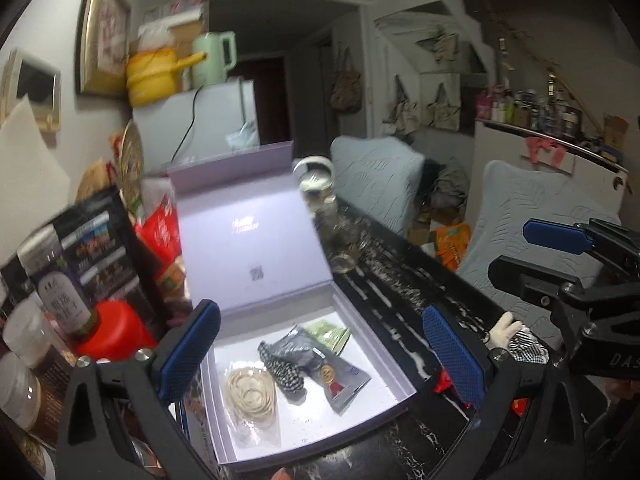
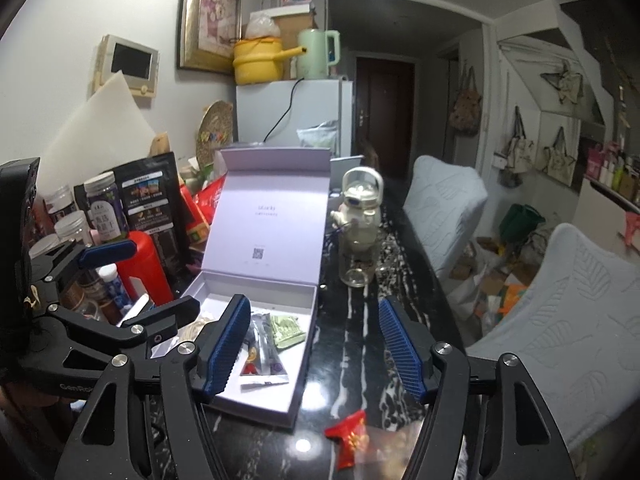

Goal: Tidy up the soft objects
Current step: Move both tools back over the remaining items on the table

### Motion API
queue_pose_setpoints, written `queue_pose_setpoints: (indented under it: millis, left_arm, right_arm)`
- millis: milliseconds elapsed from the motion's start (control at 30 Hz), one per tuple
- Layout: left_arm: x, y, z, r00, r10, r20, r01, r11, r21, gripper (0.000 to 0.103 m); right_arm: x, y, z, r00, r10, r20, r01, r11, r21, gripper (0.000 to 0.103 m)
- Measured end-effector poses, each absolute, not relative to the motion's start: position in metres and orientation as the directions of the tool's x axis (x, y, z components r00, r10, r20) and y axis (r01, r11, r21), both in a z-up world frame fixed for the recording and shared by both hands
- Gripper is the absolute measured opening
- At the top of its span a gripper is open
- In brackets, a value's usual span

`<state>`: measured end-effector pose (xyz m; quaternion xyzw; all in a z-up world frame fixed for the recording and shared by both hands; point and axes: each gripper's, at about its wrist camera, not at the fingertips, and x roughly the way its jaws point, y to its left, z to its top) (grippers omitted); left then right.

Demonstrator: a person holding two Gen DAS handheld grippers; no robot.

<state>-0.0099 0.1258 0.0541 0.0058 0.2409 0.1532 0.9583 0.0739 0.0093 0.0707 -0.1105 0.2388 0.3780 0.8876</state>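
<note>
Black marble tabletop [image 2: 360, 344] carries an open lilac box [image 1: 320, 412] at lower centre of both views, holding a bag of rubber bands [image 1: 252, 398], a checked fabric piece [image 1: 282, 370] and sachets. Only the right wrist view shows a red packet [image 2: 348, 438] on the table at bottom centre; only the left shows a checked soft toy [image 1: 520, 340] at right. Both the left gripper [image 1: 320, 352] and right gripper [image 2: 316, 346] gape wide, holding nothing; a QR code marks the lid [image 2: 264, 224].

You're looking across a black marbled table [image 2: 360, 360] where a glass astronaut-shaped bottle [image 2: 359, 216] is standing just beyond the box. A red canister [image 2: 142, 268] and lidded jars [image 2: 76, 228] are crowding the left side. Behind, a yellow pot [image 2: 258, 60] and green kettle [image 2: 318, 54] are sitting atop a white fridge [image 2: 294, 114].
</note>
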Motion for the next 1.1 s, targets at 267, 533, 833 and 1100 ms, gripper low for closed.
queue_pose_setpoints:
  millis: [267, 533, 833, 1100]
  left_arm:
    - [-0.020, 0.096, 0.060, 0.877, 0.190, -0.442, -0.179, 0.982, 0.066, 0.103]
    - [-0.021, 0.071, 0.053, 0.874, 0.061, -0.482, -0.066, 0.998, 0.008, 0.103]
    - [-0.013, 0.046, 0.031, 0.832, -0.046, -0.552, 0.022, 0.998, -0.050, 0.103]
    - [0.006, 0.025, 0.001, 0.785, -0.130, -0.605, 0.093, 0.991, -0.092, 0.103]
  right_arm:
    - [0.050, -0.031, 0.079, 0.662, 0.586, -0.467, -0.674, 0.738, -0.028, 0.070]
    - [0.029, -0.069, 0.079, 0.692, 0.563, -0.452, -0.641, 0.767, -0.028, 0.072]
    - [0.023, -0.105, 0.063, 0.706, 0.511, -0.490, -0.597, 0.802, -0.024, 0.072]
    - [0.031, -0.133, 0.032, 0.675, 0.488, -0.553, -0.563, 0.826, 0.042, 0.072]
